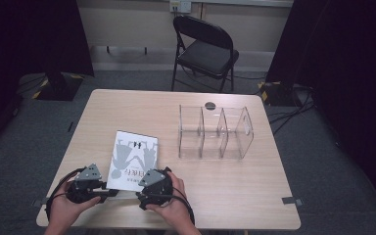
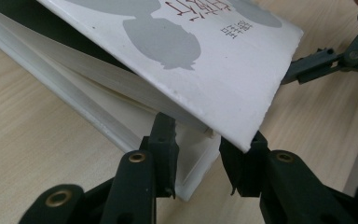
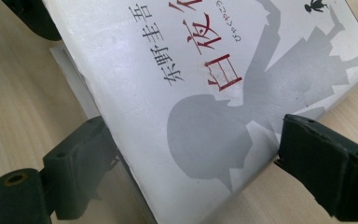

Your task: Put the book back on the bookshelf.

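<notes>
The white cover of the book (image 3: pixel 214 93) carries printed Chinese characters. In the right gripper view, a black line reads 东野圭吾. Beside it, larger red characters begin 白夜; the next character is cut off by the frame edge. A line of very small print runs alongside the red characters and is too small to read. In the left gripper view, the same cover (image 2: pixel 205 42) shows red and small black characters, seen inverted and not legible.

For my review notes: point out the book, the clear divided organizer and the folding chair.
Book (image 1: pixel 133 155): high view, middle of its white cover.
Clear divided organizer (image 1: pixel 246 128): high view, right end wall.
Folding chair (image 1: pixel 210 55): high view, black seat.
</notes>
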The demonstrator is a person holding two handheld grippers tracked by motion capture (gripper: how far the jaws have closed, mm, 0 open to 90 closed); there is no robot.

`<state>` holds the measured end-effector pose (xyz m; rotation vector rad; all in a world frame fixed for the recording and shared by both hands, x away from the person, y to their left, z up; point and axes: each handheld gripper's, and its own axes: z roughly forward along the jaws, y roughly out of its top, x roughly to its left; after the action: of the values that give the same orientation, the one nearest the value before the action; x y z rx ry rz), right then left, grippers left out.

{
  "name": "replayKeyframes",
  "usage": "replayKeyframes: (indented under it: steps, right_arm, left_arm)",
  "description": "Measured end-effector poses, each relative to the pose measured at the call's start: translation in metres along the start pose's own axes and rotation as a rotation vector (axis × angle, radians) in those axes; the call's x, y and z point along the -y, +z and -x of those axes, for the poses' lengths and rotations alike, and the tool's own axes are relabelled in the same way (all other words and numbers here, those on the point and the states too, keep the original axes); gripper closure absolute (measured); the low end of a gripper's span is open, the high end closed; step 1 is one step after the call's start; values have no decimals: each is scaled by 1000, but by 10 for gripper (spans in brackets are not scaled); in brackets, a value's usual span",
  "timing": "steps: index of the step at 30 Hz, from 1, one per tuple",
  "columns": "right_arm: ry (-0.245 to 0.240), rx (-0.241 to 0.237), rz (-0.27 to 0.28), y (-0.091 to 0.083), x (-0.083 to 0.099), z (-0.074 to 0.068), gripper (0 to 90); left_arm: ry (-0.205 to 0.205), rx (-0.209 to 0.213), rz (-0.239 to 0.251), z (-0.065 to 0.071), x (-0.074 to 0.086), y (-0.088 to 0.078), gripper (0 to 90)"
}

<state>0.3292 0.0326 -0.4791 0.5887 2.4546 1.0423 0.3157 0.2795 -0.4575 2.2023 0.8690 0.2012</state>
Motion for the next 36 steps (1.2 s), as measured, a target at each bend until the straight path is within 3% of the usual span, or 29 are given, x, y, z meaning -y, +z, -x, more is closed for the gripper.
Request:
replayKeyframes:
  steps: [5, 6, 11, 16, 28, 30, 36]
  right_arm:
    - [12, -18, 21, -2, -2, 1, 103]
    - [6, -16, 45, -4, -5, -1, 104]
    - [-17, -31, 46, -3, -11, -5, 103]
    - [-69, 13, 43, 7, -13, -13, 100]
    - [-82, 55, 90, 13, -11, -18, 82]
    - [-111, 79, 87, 14, -10, -21, 82]
    - [-129, 87, 86, 16, -10, -23, 79]
  left_arm:
    - [-3, 15, 1, -1, 1, 1, 663]
    - [-9, 17, 4, 0, 1, 1, 663]
    - [-19, 34, 2, 0, 0, 1, 663]
    - [-21, 30, 11, 2, -2, -1, 663]
    - [-22, 18, -6, 4, -5, -1, 662]
    - [-23, 17, -4, 4, -6, -1, 661]
    - [-19, 10, -10, 5, -6, -1, 661]
